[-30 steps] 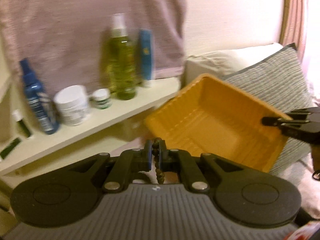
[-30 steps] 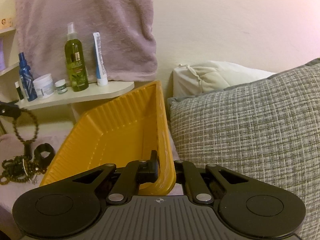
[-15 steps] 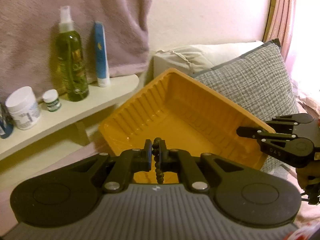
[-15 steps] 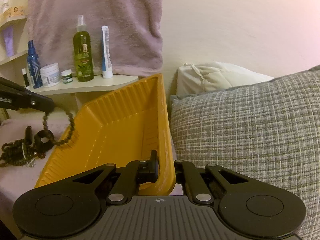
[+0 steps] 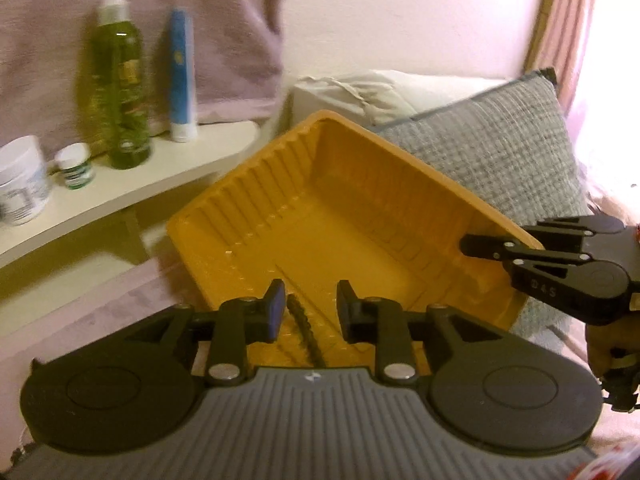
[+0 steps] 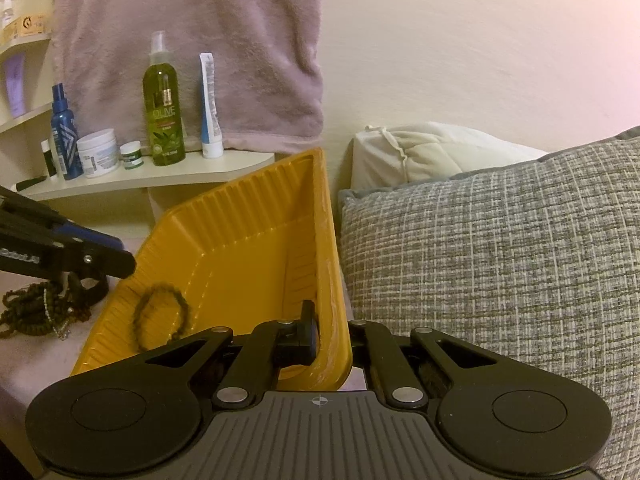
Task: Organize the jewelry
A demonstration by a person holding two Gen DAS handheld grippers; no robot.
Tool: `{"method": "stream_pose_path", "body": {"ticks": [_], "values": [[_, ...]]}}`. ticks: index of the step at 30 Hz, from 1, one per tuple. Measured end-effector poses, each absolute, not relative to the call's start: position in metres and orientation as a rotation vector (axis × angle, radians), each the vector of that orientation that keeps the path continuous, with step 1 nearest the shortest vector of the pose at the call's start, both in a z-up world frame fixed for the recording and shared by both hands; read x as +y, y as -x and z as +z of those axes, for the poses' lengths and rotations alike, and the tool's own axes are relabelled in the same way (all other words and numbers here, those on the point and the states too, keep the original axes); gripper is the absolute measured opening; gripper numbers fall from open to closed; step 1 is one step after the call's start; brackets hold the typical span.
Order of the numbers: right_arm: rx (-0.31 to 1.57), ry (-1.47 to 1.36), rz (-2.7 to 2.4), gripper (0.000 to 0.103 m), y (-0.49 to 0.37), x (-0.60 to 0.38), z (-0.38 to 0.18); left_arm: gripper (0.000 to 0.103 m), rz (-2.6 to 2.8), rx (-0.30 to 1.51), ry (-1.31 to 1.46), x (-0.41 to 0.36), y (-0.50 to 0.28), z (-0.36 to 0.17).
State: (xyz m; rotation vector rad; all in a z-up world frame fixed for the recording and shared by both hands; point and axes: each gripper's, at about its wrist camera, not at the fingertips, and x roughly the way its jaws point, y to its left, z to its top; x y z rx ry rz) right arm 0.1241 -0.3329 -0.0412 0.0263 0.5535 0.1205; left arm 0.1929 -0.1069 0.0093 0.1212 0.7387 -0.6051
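Bracelet: dropping out of my left tongs, whose jaws are opening with the beads loose between them; it's landing in the yellow tray.
Right tongs: pinched tight on the tray's near rim, holding it tilted.
Next pile: tangled beads on the bed, left of the tray, so my left hand's nearer.
In the way: just the tray's left wall; grey cushion sits right.

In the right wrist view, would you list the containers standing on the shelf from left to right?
Blue spray bottle → white jar → small green-labelled jar → green olive spray bottle → white and blue tube.
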Motion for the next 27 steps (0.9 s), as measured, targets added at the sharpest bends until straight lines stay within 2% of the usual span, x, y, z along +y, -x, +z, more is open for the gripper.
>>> {"method": "stream_pose_path", "body": {"ticks": [7, 17, 22, 27], "values": [[0.557, -0.036, 0.116, 0.005, -0.123, -0.333, -0.042, 0.025, -0.391, 0.69, -0.094, -0.047, -0.17, 0.014], [0.562, -0.04, 0.109, 0.005, -0.12, -0.331, -0.042, 0.025, -0.065, 0.677, -0.096, 0.04, -0.133, -0.007], [0.572, -0.036, 0.104, 0.005, -0.12, -0.331, -0.043, 0.025, -0.039, 0.698, -0.069, 0.054, -0.13, -0.018], [0.578, -0.032, 0.101, 0.005, -0.12, -0.33, -0.045, 0.025, -0.077, 0.702, -0.048, 0.038, -0.133, -0.027]]}}
